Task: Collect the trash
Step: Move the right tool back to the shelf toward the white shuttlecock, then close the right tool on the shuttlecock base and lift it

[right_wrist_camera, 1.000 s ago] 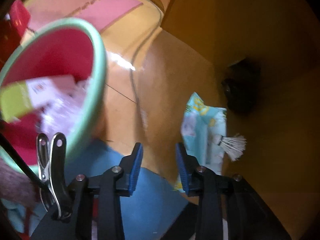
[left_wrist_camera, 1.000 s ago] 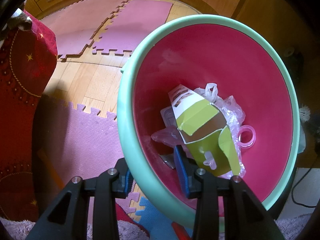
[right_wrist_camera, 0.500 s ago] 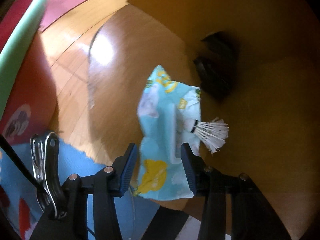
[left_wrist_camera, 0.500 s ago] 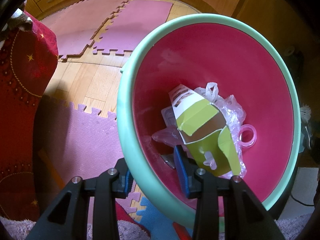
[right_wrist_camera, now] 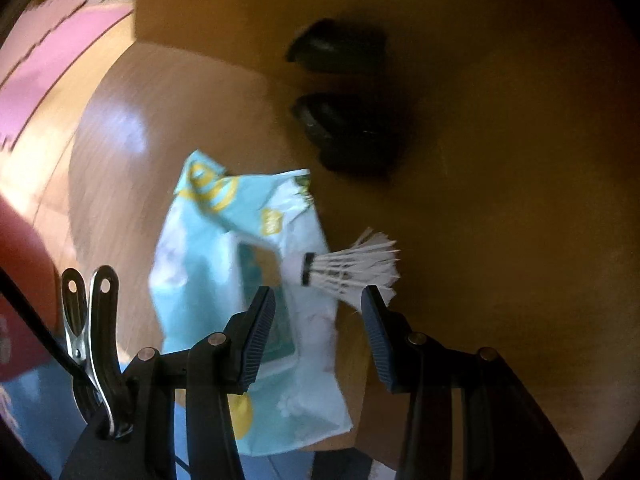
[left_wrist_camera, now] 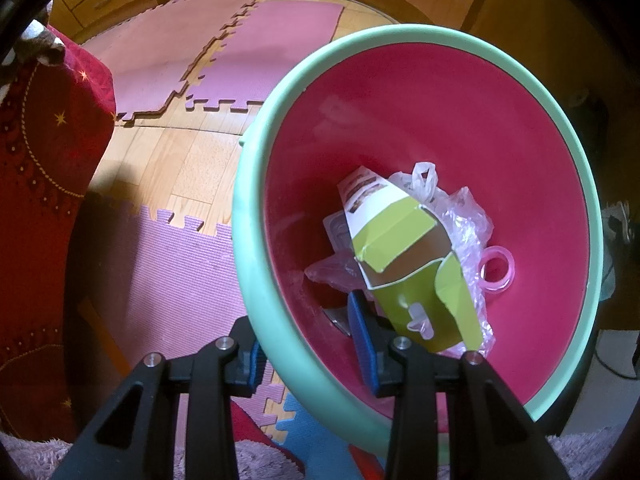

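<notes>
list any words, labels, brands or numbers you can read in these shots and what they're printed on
None can be read.
Green and white carton in the bin: brown print bands on its white flap, too small and skewed to read.
Light blue wrapper on the floor: yellow ring shapes and a yellow patch with marks on it, too blurred to read.
Shuttlecock: no print seen.

Carton (left_wrist_camera: 404, 248) lies on plastic bag (left_wrist_camera: 466, 220) in bin (left_wrist_camera: 256, 216); shuttlecock (right_wrist_camera: 352, 268) right of wrapper (right_wrist_camera: 224, 264).
</notes>
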Available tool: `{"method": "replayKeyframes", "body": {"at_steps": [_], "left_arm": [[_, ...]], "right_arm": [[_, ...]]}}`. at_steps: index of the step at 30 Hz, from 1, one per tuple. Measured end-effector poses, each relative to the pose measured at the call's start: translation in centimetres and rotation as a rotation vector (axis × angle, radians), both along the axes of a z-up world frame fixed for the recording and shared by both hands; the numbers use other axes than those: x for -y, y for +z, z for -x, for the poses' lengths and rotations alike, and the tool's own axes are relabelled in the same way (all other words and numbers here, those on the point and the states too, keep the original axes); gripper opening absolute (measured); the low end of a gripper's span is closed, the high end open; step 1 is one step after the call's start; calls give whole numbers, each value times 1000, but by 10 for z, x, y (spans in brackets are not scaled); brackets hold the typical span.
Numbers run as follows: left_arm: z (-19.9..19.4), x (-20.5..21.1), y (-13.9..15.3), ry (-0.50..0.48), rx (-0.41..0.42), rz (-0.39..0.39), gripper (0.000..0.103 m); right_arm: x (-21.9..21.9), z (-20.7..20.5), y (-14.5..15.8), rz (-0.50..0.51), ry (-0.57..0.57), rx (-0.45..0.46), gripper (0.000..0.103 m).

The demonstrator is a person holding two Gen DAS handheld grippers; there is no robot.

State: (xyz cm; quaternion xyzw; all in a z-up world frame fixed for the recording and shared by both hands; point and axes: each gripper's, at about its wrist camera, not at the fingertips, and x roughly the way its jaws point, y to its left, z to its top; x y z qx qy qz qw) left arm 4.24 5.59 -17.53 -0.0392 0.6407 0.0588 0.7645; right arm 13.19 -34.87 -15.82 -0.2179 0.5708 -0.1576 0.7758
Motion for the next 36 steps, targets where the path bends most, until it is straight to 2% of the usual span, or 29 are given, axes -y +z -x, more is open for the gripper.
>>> {"method": "replayKeyframes", "body": {"at_steps": [4, 8, 10, 16, 20, 21, 22, 26, 30, 36], "left_arm": [[1, -1, -2, -3, -5, -10, 39], [1, -2, -3, 5, -8, -19, 39], [1, 0, -3, 5, -8, -20, 39], [1, 1, -4, 0, -7, -30, 39], [0, 1, -4, 1, -7, -30, 39], [0, 1, -4, 1, -7, -30, 39], [0, 1, -4, 0, -7, -30, 39], [0, 1, -4, 3, -9, -29, 39], [0, 1, -4, 4, -10, -29, 39], [0, 1, -4, 3, -9, -29, 39]], "right_arm": [[13, -9, -4, 17, -3, -1, 45], [27, -17, -8, -19, -1, -2, 46], [38, -21, -12, -57, -28, -10, 49], [67, -29, -21, -214, -131, 5, 49], [69, -25, -20, -258, -155, 31, 49], [67, -24, -20, -266, -153, 37, 46], [66, -24, -20, -271, -147, 38, 38], [56, -23, -24, -289, -128, 20, 29], [44, -27, -33, -254, -108, -16, 28], [33, -34, -45, -237, -145, -49, 28]]}}
